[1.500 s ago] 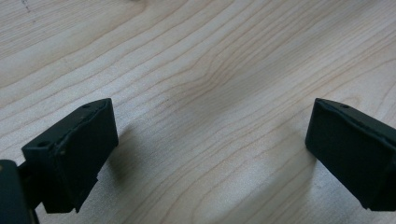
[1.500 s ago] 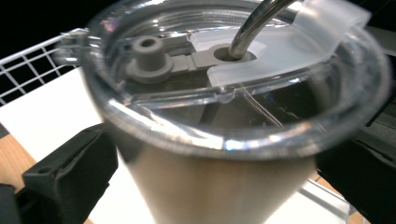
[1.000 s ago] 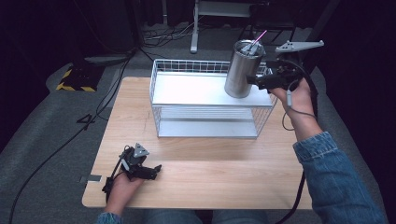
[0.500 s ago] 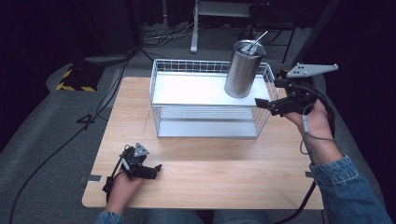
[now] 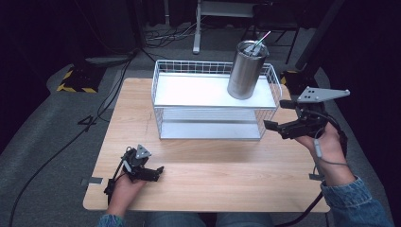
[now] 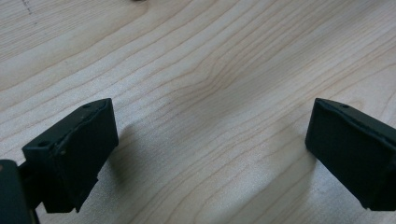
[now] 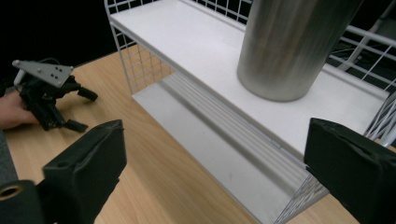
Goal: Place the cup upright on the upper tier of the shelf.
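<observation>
A steel tumbler (image 5: 247, 71) with a pink straw (image 5: 262, 39) stands upright on the top shelf of a white wire rack (image 5: 189, 92), near its right end. My right gripper (image 5: 276, 115) hovers off the rack's right side, below and apart from the tumbler. Its jaws have just been closing, they still stand apart, and nothing is between them. In the right gripper view the tumbler (image 7: 294, 46) rises ahead of that gripper (image 7: 215, 172). My left gripper (image 5: 158, 172) rests on the wooden table (image 5: 213, 189) at the front left, open and empty; the left gripper view shows it (image 6: 210, 140) over bare wood.
The rack has a lower shelf (image 7: 219, 140) open toward the front. Its wire rim stands close to my right gripper. Black cables and a stand lie on the floor behind the table. In the right gripper view the left gripper (image 7: 84, 109) lies far off.
My right gripper has let go of the tumbler and drawn back to the right and down, away from the rack. The tumbler stays on the top shelf. The left hand has not moved.
</observation>
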The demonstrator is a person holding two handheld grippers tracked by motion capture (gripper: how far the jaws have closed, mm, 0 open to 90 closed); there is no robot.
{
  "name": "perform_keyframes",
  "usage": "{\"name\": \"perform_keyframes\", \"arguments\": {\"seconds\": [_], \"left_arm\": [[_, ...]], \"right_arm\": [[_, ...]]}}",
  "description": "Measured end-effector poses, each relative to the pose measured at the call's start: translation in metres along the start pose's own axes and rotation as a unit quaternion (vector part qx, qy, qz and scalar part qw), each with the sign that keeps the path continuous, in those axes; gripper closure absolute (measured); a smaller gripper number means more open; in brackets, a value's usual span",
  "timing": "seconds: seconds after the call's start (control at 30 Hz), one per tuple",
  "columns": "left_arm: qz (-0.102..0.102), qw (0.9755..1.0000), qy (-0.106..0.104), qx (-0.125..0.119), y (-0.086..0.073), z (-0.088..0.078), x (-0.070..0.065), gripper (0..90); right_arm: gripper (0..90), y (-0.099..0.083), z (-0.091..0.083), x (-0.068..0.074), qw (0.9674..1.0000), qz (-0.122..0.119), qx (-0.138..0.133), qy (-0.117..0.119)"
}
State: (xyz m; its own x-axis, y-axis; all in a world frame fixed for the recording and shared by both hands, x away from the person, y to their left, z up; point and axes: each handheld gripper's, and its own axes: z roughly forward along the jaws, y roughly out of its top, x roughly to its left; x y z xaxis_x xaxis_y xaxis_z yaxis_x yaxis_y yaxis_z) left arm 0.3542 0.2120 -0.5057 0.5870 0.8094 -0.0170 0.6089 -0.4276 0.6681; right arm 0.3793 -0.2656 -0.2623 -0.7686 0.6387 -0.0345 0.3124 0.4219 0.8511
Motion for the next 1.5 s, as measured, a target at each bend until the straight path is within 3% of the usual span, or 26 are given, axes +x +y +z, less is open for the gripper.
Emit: {"name": "perform_keyframes", "arguments": {"seconds": [0.07,0.43,1.1,1.5], "left_arm": [[0.000,1.0000,0.000,0.000,0.000,0.000,0.000,3.0],[0.000,1.0000,0.000,0.000,0.000,0.000,0.000,3.0],[0.000,1.0000,0.000,0.000,0.000,0.000,0.000,3.0],[0.000,1.0000,0.000,0.000,0.000,0.000,0.000,3.0]], "right_arm": [[14.9,-0.008,0.001,0.001,1.0000,-0.001,0.007,0.006],[14.8,-0.049,0.008,0.004,0.9994,0.021,0.025,0.011],[14.6,-0.114,0.040,0.011,0.9967,0.047,0.065,0.008],[14.6,-0.153,0.057,0.015,0.9964,0.049,0.063,-0.028]]}}
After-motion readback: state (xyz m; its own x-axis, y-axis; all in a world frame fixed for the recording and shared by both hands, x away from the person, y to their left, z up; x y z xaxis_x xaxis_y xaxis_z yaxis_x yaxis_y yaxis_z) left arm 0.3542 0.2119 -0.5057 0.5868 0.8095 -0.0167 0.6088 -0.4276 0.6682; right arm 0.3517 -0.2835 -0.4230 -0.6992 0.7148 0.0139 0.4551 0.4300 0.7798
